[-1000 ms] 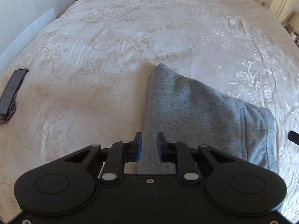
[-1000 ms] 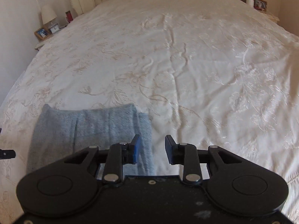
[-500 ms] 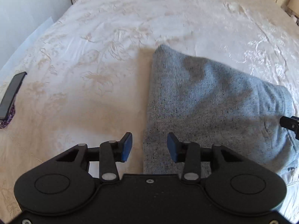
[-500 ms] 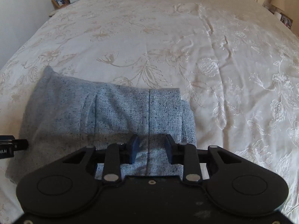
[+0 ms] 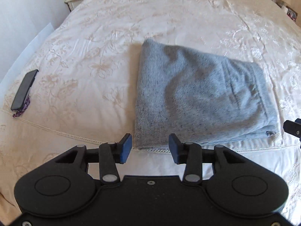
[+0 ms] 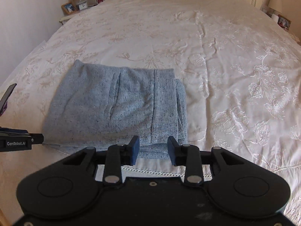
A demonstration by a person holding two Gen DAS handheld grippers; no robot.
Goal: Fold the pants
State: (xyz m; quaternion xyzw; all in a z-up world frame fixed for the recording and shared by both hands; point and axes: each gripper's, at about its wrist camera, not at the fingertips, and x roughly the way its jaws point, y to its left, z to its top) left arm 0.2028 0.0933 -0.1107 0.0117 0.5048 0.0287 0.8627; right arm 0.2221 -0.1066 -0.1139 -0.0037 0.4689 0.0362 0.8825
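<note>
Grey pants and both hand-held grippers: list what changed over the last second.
Both hand-held grippers opened and backed off toward the bed's near edge: the left hand-held gripper, nearly shut before, now gapes empty; the right hand-held gripper widened too. The folded pants lie released. The phone and bedspread stayed put.

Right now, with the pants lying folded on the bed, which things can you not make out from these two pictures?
- Pants: lower layers are covered by the top layer in both views; the left wrist view is slightly blurred.
- Phone: screen too small and dark to read; in the right wrist view the left edge cuts it off.
- Right claw: in the left wrist view only a tip shows at the right edge.
- Framed photo: too small.
</note>
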